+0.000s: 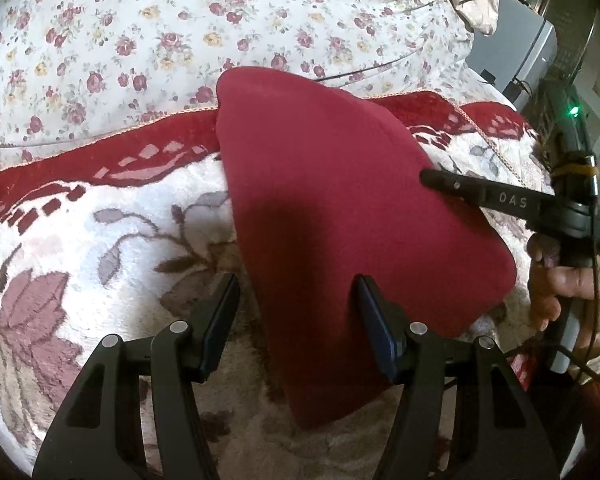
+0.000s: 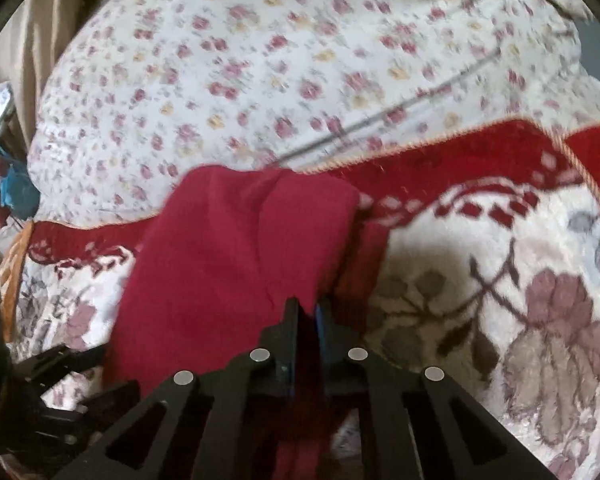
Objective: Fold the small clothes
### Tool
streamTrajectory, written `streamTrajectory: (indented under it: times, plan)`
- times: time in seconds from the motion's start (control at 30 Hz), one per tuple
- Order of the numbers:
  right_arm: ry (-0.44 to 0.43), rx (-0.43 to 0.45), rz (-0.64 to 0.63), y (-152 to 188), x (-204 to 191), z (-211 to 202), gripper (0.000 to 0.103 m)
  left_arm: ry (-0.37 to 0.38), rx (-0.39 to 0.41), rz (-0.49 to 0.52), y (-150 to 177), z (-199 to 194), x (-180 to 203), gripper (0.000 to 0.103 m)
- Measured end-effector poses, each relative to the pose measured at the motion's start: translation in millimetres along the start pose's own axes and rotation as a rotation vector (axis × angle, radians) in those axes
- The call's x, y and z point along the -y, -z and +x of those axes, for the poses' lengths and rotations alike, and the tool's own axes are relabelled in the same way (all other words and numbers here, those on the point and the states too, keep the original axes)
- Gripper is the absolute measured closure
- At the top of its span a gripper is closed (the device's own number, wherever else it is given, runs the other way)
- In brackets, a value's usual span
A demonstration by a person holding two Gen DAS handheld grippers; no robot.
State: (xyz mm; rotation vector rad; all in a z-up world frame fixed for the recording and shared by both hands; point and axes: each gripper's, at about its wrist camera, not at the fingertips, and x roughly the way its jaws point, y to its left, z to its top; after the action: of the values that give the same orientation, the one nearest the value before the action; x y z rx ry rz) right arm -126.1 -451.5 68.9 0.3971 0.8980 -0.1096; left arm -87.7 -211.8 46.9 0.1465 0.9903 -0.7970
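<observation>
The dark red garment (image 1: 340,200) lies on a plush floral blanket (image 1: 100,248), running from about 12 o'clock toward 6 in the left wrist view, its far end overlapping the blanket's red border; in the right wrist view the cloth (image 2: 228,248) is lifted and creased at centre; the right gripper (image 2: 308,312) has its jaws pressed together on the garment's near edge; the left gripper (image 1: 296,300) hovers with jaws wide apart, one finger over the cloth, gripping nothing; beyond, toward 12 o'clock, lies a rose-print quilt (image 1: 180,32).
</observation>
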Motion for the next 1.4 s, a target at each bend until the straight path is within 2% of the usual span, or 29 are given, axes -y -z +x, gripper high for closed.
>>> streamTrajectory:
  times: [0.13,0.2,0.23,0.27,0.33,0.37,0.53,0.6,0.7,0.8,0.9,1.0,1.13,1.17,1.3,1.4]
  plan:
    - [-0.091,0.033,0.086,-4,13,-12,0.095,0.006,0.004,-0.010,-1,-1,-1,0.041]
    - [-0.116,0.053,0.146,-4,22,-16,0.071,0.020,0.009,-0.022,-5,-2,-2,0.041]
    - [-0.122,0.064,0.169,-3,27,-17,0.034,0.032,0.010,-0.030,-7,-1,-4,0.041]
    - [-0.136,0.074,0.188,-2,31,-16,0.012,0.058,0.007,-0.049,-10,0,-6,0.041]
    - [-0.165,0.060,0.216,-1,37,-12,0.012,0.089,0.001,-0.082,-15,4,-10,0.039]
    - [-0.168,0.045,0.220,-1,39,-8,0.012,0.104,-0.002,-0.104,-18,7,-13,0.035]
    - [-0.202,-0.004,0.204,-5,41,17,0.012,0.160,-0.020,-0.170,-28,20,-23,0.032]
    - [-0.243,-0.012,0.192,-5,38,23,0.012,0.170,-0.024,-0.181,-30,23,-25,0.031]
    - [-0.248,-0.035,0.148,-6,30,36,0.012,0.177,-0.030,-0.193,-32,28,-26,0.029]
    - [-0.255,-0.030,0.119,-8,23,45,0.018,0.178,-0.034,-0.198,-33,33,-27,0.027]
    - [-0.263,-0.026,0.110,-11,20,44,0.030,0.189,-0.026,-0.208,-32,33,-29,0.026]
    - [-0.263,-0.024,0.097,-11,17,40,0.042,0.207,-0.017,-0.203,-29,31,-27,0.030]
    - [-0.263,-0.019,0.095,-12,12,28,0.056,0.202,-0.006,-0.198,-29,22,-26,0.042]
    - [-0.267,-0.016,0.101,-13,9,24,0.058,0.204,-0.002,-0.197,-29,17,-26,0.046]
    - [-0.314,-0.009,0.086,-16,-10,6,0.059,0.205,0.035,-0.169,-25,-16,-22,0.050]
    - [-0.359,-0.025,0.040,-15,-36,-1,0.059,0.154,0.050,-0.151,-13,-47,-23,0.050]
